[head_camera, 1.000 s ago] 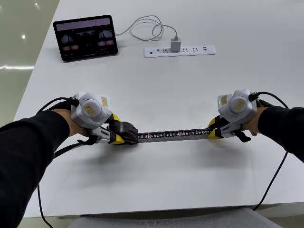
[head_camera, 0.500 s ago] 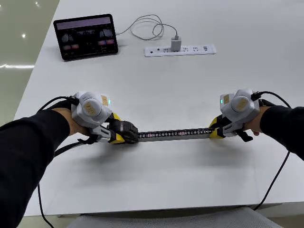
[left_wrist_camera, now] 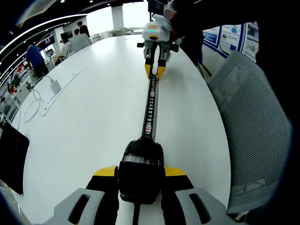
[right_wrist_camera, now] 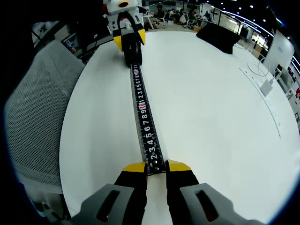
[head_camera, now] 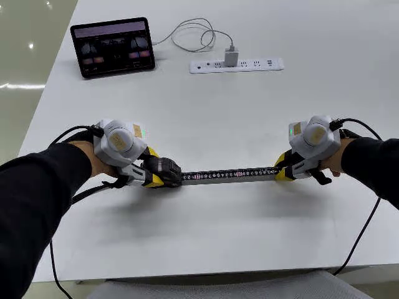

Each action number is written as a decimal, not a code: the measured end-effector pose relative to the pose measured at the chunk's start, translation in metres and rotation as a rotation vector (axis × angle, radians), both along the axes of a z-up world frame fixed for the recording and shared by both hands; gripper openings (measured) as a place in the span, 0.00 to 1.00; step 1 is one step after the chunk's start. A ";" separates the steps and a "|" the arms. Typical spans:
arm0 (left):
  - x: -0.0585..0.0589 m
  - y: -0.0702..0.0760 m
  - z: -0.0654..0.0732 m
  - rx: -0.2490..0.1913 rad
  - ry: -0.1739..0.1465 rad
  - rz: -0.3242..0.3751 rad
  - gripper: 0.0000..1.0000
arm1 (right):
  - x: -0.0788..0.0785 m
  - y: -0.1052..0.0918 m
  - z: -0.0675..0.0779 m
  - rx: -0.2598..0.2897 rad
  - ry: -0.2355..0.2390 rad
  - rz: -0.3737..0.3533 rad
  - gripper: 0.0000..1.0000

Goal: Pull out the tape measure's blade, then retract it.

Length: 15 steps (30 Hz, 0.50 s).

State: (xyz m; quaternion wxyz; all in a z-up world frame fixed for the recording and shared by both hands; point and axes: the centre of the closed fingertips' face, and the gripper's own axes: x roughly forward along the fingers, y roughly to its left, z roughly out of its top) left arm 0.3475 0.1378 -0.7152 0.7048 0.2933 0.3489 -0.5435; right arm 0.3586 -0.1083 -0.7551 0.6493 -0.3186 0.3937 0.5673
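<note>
White counter (head_camera: 249,112) fills the room's near part, with a tablet (head_camera: 113,48) and a power strip (head_camera: 236,65) at its far side, well apart from the work. The left gripper (head_camera: 151,169) has its fingers (left_wrist_camera: 105,171) clenched on the black case (head_camera: 163,171) of the tape measure, low on the counter. The right gripper (head_camera: 279,169) has its fingers (right_wrist_camera: 134,167) closed on the tip of the blade (head_camera: 227,175), which runs straight between the two. I judge that the pulling out is done or almost done, and the retracting comes next. That calls for a steady case and a slow return of the right gripper toward it, so that the blade does not snap back. On the blade I read white numbers from 2 to 9, then a red 10. No brand is readable on the case, and the tablet screen is too small to read.
</note>
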 end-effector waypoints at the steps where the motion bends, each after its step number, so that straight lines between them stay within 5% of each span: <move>1: 0.000 0.000 0.000 -0.003 0.001 0.003 0.31 | 0.000 0.000 0.000 0.000 0.001 -0.002 0.10; 7: 0.001 -0.001 0.001 -0.048 -0.003 0.027 0.31 | 0.000 0.000 0.000 -0.003 0.000 -0.001 0.11; 13: 0.000 -0.002 0.003 -0.013 -0.047 -0.043 0.32 | -0.001 0.002 0.000 -0.022 0.009 -0.015 0.12; 15: 0.000 -0.002 0.008 -0.037 -0.046 -0.035 0.31 | -0.003 0.002 0.000 -0.034 0.004 -0.010 0.13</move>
